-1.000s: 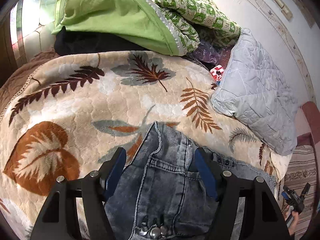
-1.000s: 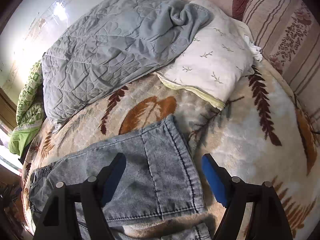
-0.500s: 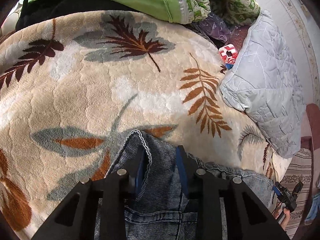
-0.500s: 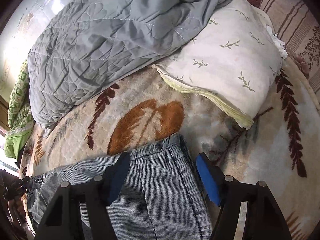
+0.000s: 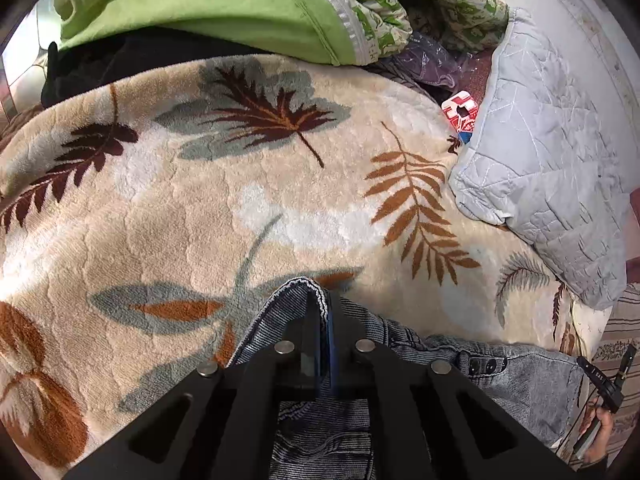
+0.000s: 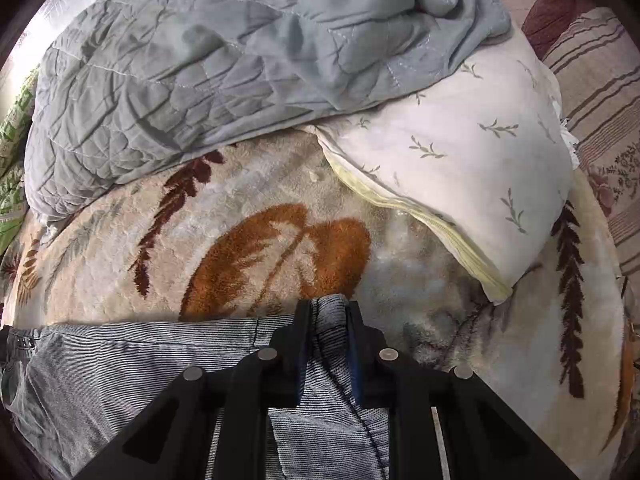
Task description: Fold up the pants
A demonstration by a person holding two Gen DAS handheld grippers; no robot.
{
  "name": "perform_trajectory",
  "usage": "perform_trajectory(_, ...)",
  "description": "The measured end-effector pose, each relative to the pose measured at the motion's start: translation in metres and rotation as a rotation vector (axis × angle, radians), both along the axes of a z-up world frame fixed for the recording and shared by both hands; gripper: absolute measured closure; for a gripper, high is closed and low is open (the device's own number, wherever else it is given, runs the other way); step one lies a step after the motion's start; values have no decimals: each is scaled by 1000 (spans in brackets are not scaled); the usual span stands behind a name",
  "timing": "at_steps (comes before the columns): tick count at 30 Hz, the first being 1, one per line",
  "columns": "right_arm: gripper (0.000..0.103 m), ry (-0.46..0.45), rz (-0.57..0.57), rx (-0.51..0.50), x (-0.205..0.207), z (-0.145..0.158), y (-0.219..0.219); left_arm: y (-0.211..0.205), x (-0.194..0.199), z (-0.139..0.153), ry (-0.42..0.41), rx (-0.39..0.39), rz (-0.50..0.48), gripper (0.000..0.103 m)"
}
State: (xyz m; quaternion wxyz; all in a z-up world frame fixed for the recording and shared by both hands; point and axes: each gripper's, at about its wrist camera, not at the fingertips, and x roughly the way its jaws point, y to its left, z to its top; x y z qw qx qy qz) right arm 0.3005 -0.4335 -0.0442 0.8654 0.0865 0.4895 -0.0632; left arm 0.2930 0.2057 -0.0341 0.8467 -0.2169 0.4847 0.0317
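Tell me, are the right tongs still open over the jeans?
No, the right tongs are shut on a bunched fold of the jeans, with denim pinched between both fingers.

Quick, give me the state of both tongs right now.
Left tongs: closed, pinching the waistband edge of the jeans.
Right tongs: closed, pinching the hem of a jeans leg.
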Motion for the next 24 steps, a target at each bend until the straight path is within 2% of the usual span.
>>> perform_trajectory(8, 86, -146, -35, 28, -47, 67, 0, 4, -55, 68, -171, -54, 15, 101)
perform_trajectory(15, 86, -251, -59, 99, -127, 118, -14, 7, -147, 118, -298, -108, 2, 101)
perform_trajectory(20, 86, -291, -58, 159, -212, 123, -26, 17, -233, 112, -327, -162, 20, 101)
perform_trajectory(24, 86, -262, -65, 195, -283, 94, -33, 20, -286, 74, -241, -184, 31, 101)
